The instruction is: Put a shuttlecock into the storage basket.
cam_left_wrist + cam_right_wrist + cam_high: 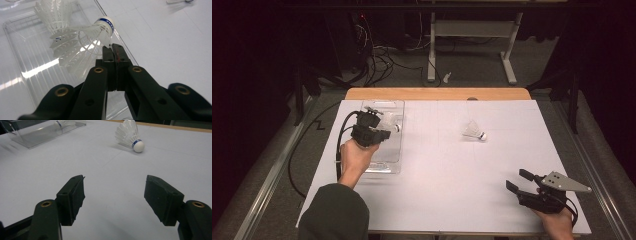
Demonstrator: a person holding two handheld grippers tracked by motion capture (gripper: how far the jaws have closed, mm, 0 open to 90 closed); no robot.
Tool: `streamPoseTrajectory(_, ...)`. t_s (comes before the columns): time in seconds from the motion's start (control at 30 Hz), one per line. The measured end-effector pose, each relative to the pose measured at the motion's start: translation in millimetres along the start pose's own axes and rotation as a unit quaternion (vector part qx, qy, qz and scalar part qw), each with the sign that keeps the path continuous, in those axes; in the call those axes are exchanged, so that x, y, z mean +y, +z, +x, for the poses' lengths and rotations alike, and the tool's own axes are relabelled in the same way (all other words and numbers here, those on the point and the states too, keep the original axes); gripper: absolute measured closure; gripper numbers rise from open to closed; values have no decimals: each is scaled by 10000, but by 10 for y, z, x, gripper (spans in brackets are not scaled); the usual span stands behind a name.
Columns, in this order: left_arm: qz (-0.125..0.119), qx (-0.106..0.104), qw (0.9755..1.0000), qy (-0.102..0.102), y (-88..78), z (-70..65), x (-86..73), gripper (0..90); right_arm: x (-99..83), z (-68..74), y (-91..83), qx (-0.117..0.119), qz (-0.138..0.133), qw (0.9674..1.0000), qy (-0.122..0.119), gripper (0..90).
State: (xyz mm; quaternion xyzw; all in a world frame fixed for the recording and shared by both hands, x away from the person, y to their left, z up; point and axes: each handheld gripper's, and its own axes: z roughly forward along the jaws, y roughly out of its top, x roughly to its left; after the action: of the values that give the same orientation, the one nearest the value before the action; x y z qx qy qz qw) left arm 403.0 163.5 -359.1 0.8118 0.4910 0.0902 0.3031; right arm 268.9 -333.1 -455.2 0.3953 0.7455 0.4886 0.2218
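In the high view the left hand-held gripper (384, 133) is covering much of the clear tray (394, 162), so the shuttlecock (82, 37) there is showing merely as a small white speck. In the left gripper view a feather seems pinched between the jaws, its contact staying hidden.

Item count: three shuttlecocks, of which two are at the clear plastic tray (15, 75), one (82, 37) with its skirt edge pinched and another (52, 12) behind it, and one (474, 131) lies on the tabletop (447, 170). Trays: one. Tools: two, left tool (384, 131) and right tool (518, 181).
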Motion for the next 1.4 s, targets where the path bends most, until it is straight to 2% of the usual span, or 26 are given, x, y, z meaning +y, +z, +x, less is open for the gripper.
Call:
streamPoseTrajectory(0.3, 76, 155, 9997, -162, 84, 99, 48, 897, -1, -3, 4, 4, 18, 10000, 13, 328)
streamPoseTrajectory(0.77, 186, 231, 9989, -364, 267, 177, 81, 895, -1, 0, 3, 5, 36, 10000, -17, 327)
streamPoseTrajectory(1.17, 332, 221, 9985, -383, 417, 181, 115, 893, -2, 5, -2, 19, 33, 10000, -31, 328)
streamPoseTrajectory(1.27, 300, 237, 9984, -409, 448, 183, 122, 869, 3, 10, -3, 24, 16, 10000, -44, 327)
streamPoseTrajectory(1.4, 267, 261, 9986, -372, 439, 174, 114, 782, 1, 10, -8, 29, 15, 10000, -43, 328)
